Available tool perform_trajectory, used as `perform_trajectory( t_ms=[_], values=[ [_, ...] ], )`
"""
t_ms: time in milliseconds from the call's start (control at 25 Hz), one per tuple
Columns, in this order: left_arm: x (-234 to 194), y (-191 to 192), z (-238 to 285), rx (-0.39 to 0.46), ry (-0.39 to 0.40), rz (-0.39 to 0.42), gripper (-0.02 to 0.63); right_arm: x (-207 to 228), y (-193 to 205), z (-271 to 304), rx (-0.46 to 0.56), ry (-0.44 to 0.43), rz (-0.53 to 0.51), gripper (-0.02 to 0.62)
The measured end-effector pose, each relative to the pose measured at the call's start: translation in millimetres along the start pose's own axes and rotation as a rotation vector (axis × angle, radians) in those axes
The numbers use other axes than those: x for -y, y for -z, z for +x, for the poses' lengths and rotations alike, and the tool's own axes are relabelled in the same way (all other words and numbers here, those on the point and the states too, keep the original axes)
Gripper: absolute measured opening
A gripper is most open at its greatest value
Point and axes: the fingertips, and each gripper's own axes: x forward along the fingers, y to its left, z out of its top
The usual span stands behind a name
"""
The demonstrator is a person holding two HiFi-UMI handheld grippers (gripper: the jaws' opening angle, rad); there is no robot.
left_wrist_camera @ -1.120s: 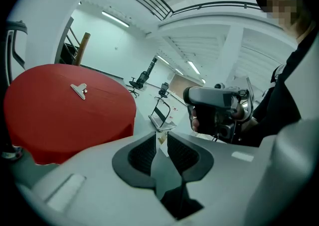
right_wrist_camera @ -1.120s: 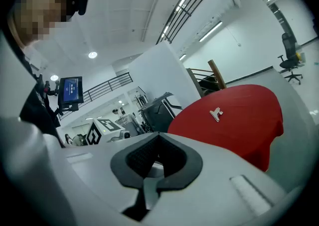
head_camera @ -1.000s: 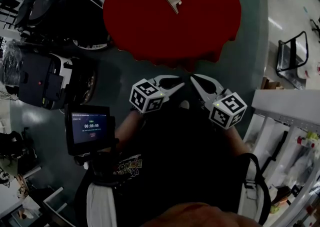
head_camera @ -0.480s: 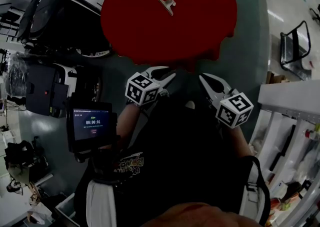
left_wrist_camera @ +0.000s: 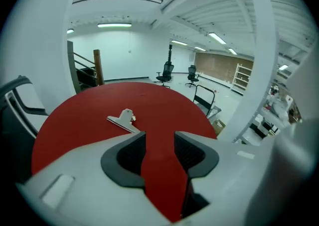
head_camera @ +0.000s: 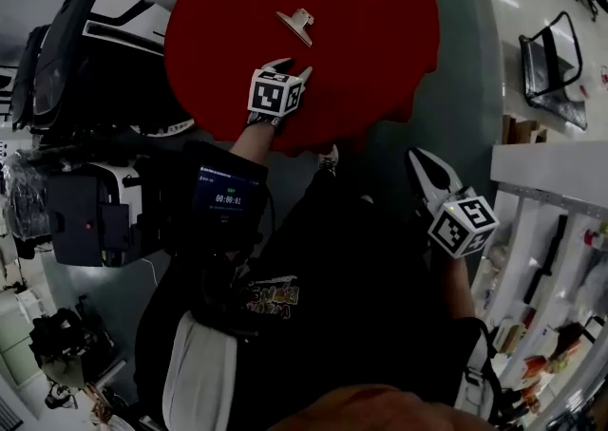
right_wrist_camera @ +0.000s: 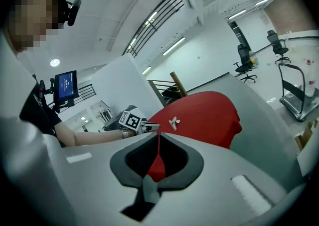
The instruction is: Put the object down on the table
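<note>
Left gripper (head_camera: 293,66) poised over round red worktop (head_camera: 380,49), jaws just opening, nothing between; silver metal bulldog clip (head_camera: 296,25) lying near ahead, slightly left, long axis slanting across. Right gripper (head_camera: 418,156) closed, empty, well back.
</note>
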Motion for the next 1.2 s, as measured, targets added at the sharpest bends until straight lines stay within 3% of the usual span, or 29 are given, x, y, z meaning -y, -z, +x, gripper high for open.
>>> perform_trajectory(
  t_ms=[160,400,560,800,920,1000,1200],
  values=[
    [-75,-25,79,-0.043,-0.027,-0.042,0.193,14,-19,27,0.025,0.126,0.042,0.014],
    [-136,-54,152,-0.101,-0.111,0.176,0.276,37,-25,62,0.027,0.241,0.112,0.012],
    [-146,-55,180,-0.126,-0.121,0.22,0.293,45,-28,86,0.018,0.268,0.148,0.012],
    [-137,-34,207,-0.22,-0.041,0.423,0.324,41,-35,118,0.005,0.255,0.151,0.006],
    [-137,-22,210,-0.253,-0.003,0.437,0.324,41,-35,127,-0.002,0.248,0.171,0.006],
    [-140,-22,210,-0.247,0.008,0.434,0.279,41,-36,133,-0.006,0.243,0.183,0.005],
    [-141,-24,205,-0.23,0.051,0.433,0.282,35,-40,151,-0.019,0.226,0.171,0.005]
  ],
)
